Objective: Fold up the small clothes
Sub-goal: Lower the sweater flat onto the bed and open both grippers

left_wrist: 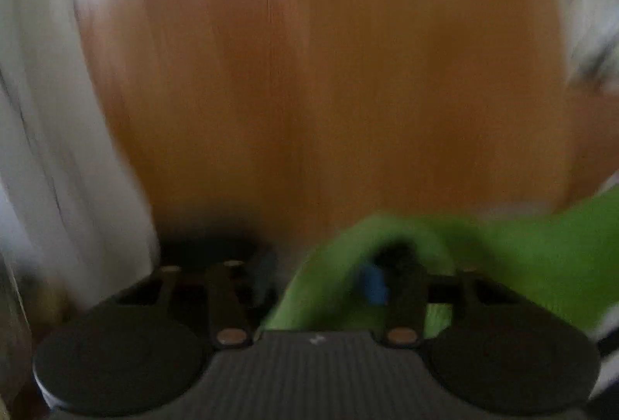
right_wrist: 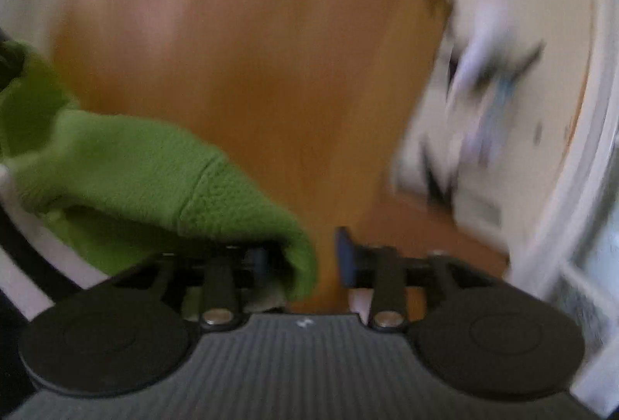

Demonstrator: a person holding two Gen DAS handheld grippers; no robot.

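A green fleece garment (right_wrist: pixel 127 164) stretches from the left of the right wrist view to my right gripper (right_wrist: pixel 303 261). Its hem drapes over the left finger, and bare wood shows between it and the right blue pad (right_wrist: pixel 346 257), so the jaws stand open. In the left wrist view, which is heavily blurred, the same green garment (left_wrist: pixel 541 246) comes in from the right and wraps over the right finger of my left gripper (left_wrist: pixel 317 280). Those jaws are apart too, with cloth lying in the gap but not pinched.
An orange-brown wooden table (left_wrist: pixel 309 72) fills the middle of both views. Blurred white fabric (left_wrist: pixel 46 110) hangs at the left. A white cloth with dark and bluish marks (right_wrist: pixel 483 103) lies on the table's right side, by a pale frame (right_wrist: pixel 572 188).
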